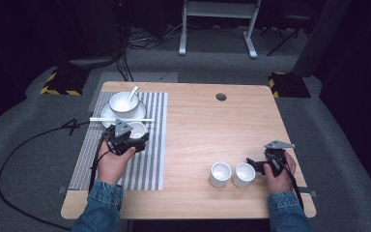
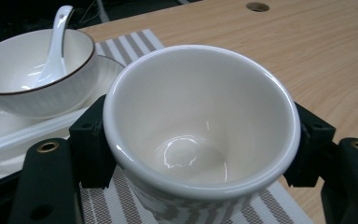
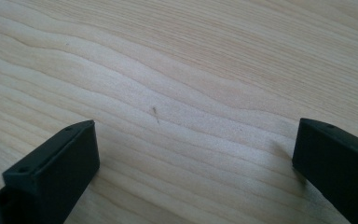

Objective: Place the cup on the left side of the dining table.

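L gripper (image 2: 200, 154): you're clamping a glossy white round cup (image 2: 200, 130) betw. both jaws, over the striped woven mat (image 2: 135, 44); bowl w/ spoon (image 2: 51, 51) just beyond-left. R gripper (image 3: 196, 158): you're holding jaws spread, nothing betw., over bare wood-grain table (image 3: 177, 70).

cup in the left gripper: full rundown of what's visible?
The cup is a small, handleless white cup, glossy like glazed ceramic, with a rounded thick rim and walls tapering to a narrower base. It is empty; highlights gleam on the inside bottom. It stands roughly upright, mouth up, clamped between the left gripper's black jaws, which press its outer wall on opposite sides. It sits over the striped placemat, just in front of the bowl with a spoon. Whether its base touches the mat is hidden.
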A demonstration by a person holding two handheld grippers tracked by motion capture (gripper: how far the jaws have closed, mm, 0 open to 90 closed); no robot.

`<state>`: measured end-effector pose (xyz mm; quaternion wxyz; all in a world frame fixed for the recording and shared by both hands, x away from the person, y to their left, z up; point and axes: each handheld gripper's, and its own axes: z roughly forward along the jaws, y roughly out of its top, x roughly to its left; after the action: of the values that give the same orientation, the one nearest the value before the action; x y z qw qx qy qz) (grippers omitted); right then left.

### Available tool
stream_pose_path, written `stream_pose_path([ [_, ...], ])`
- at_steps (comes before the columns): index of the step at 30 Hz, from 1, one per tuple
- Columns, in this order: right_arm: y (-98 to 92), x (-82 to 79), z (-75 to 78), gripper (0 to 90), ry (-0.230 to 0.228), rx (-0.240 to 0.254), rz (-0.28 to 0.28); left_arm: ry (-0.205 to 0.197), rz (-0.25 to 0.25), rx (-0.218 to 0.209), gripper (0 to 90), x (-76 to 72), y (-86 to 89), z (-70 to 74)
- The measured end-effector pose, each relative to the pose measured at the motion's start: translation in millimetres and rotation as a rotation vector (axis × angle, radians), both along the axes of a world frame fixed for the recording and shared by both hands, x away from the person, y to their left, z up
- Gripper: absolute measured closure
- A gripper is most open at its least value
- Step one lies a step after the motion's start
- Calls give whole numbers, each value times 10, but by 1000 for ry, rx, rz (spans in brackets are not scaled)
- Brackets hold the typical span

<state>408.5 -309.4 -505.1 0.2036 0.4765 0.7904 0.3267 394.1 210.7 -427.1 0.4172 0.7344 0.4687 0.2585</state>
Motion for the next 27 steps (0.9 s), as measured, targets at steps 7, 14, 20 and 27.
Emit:
stream_pose_path([
  [7,0,0,0,3,0,0,0,8,58,-26,271,122,160,-180],
  [14,0,0,0,3,1,0,-1,28,68,-22,271,238,160,-408],
  [20,0,0,0,3,1,0,-1,39,51,-24,271,273,81,-515],
  [27,0,0,0,3,0,0,0,40,31,17,270,314,2,-636],
])
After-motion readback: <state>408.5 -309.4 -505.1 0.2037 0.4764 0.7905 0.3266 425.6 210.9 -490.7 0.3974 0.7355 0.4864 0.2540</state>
